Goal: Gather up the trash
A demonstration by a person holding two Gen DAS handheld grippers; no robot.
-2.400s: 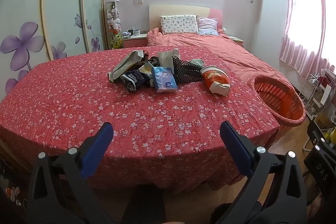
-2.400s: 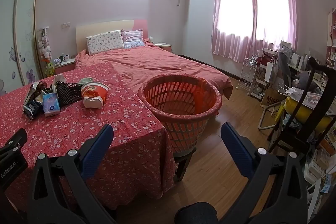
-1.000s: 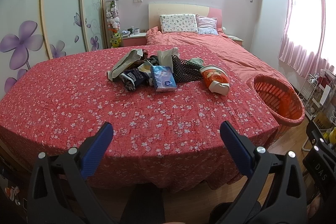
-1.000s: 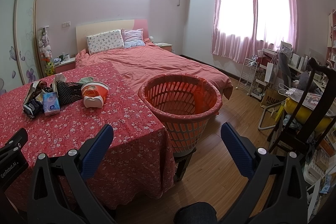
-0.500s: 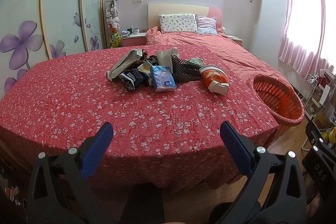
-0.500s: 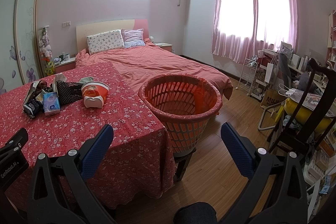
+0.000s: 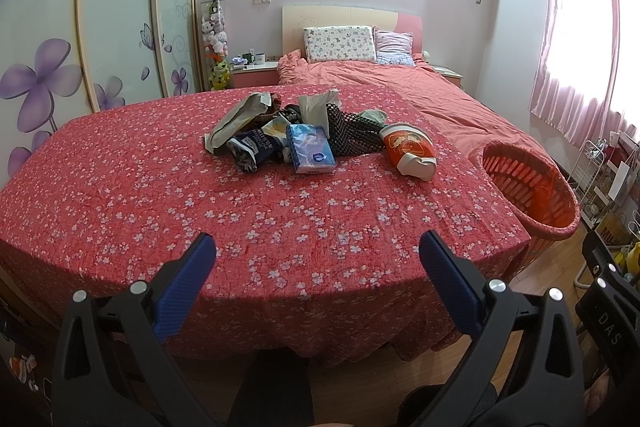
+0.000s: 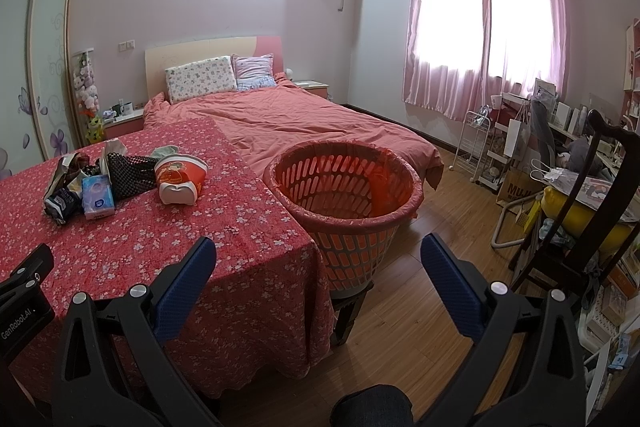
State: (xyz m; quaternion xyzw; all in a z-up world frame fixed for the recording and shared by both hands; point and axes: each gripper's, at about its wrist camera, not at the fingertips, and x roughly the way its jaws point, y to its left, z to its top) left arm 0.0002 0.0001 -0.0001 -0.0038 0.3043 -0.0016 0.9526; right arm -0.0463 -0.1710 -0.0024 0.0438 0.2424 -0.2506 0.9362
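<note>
A heap of trash lies mid-table on the red flowered cloth (image 7: 160,203): a blue tissue pack (image 7: 310,147), a red and white paper bowl (image 7: 410,150) on its side, black mesh netting (image 7: 352,135), a grey bag (image 7: 236,119) and a dark wrapper (image 7: 252,145). An orange slatted basket (image 8: 344,187) with a red liner stands off the table's right edge. My left gripper (image 7: 318,281) hangs open over the table's near edge, well short of the heap. My right gripper (image 8: 318,281) is open near the table corner, in front of the basket, holding nothing.
A pink bed (image 8: 304,123) with pillows lies behind the table. A dark wooden chair (image 8: 592,203) with a yellow cushion and cluttered shelves fill the right side. A white wire rack (image 8: 476,143) stands by the curtained window. Wood floor (image 8: 432,259) shows right of the basket.
The left wrist view has shifted very slightly relative to the table. Both grippers stay open and the trash has not moved.
</note>
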